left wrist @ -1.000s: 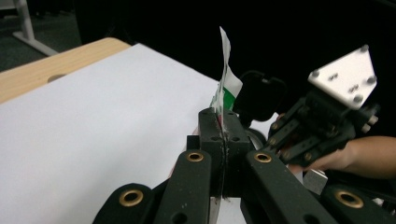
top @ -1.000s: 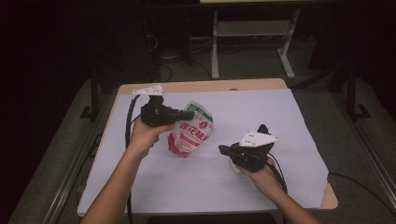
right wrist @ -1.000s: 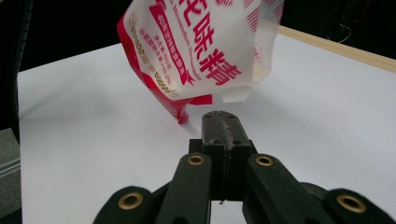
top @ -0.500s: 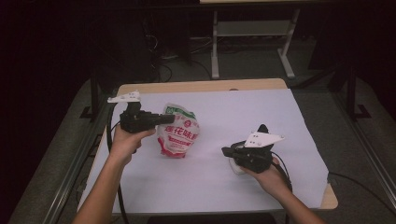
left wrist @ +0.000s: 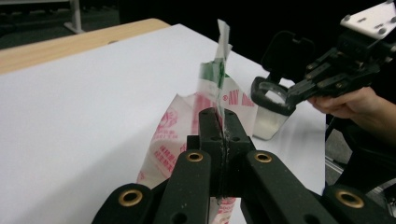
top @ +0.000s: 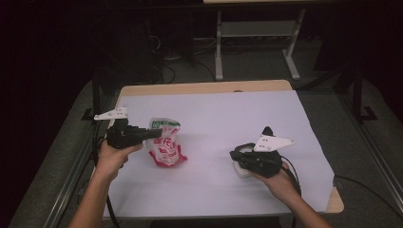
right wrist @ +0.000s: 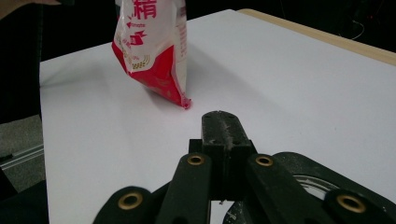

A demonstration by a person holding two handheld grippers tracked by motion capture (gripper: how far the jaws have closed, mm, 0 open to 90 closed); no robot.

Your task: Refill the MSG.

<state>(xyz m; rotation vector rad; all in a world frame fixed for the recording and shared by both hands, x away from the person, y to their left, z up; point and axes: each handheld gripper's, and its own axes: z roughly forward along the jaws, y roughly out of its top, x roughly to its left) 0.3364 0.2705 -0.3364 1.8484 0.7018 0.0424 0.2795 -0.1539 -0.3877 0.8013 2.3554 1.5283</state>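
Clamping the top edge of one red, white and green bag (left wrist: 205, 116), the left gripper (left wrist: 219, 135) is seen with jaws pressed together on the thin film. The bag is held tilted above the white table cover (top: 228, 118), left of centre, its lower corner at or near the sheet. One small clear container (left wrist: 271, 116) with a black flip lid is gripped at its rim by the right gripper (top: 240, 156), its jaws drawn together. Items counted: one bag, one container, two grippers.
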